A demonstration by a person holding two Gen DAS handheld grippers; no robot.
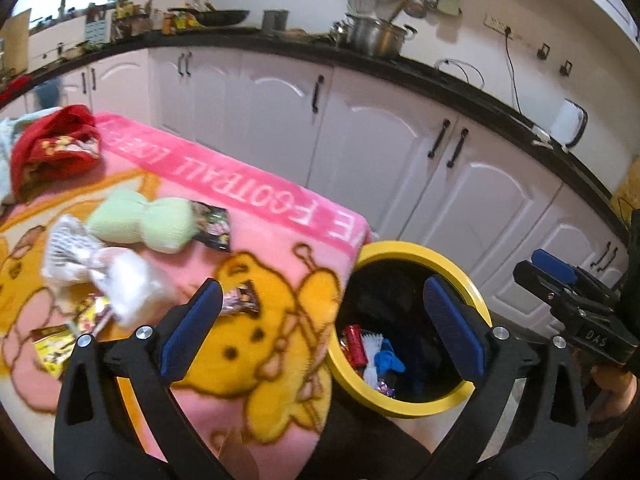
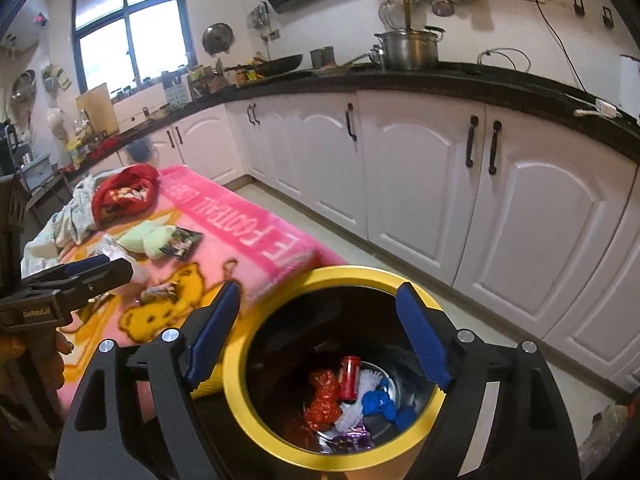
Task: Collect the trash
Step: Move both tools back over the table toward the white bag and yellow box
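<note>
A yellow-rimmed black bin [image 1: 416, 250] [image 2: 352, 274] stands beside a table covered by a pink blanket [image 1: 264, 236] [image 2: 248, 236]. Inside lie a red can [image 2: 350, 376], a red crumpled wrapper [image 2: 322, 400], blue scraps [image 2: 378, 400] and white paper. On the blanket lie a shiny candy wrapper [image 1: 240, 300] [image 2: 158, 292], a dark snack packet [image 1: 212, 224] [image 2: 182, 242], a clear plastic bag [image 1: 132, 284] and yellow packets [image 1: 52, 346]. My left gripper [image 1: 320, 328] is open and empty over the blanket's edge. My right gripper [image 2: 320, 340] is open and empty above the bin.
A green sponge-like pad [image 1: 148, 220] [image 2: 150, 238], a red cloth bag [image 1: 56, 148] [image 2: 124, 194] and white cloth [image 2: 72, 216] lie at the table's far end. White cabinets [image 2: 440, 184] under a black counter [image 2: 460, 80] run behind.
</note>
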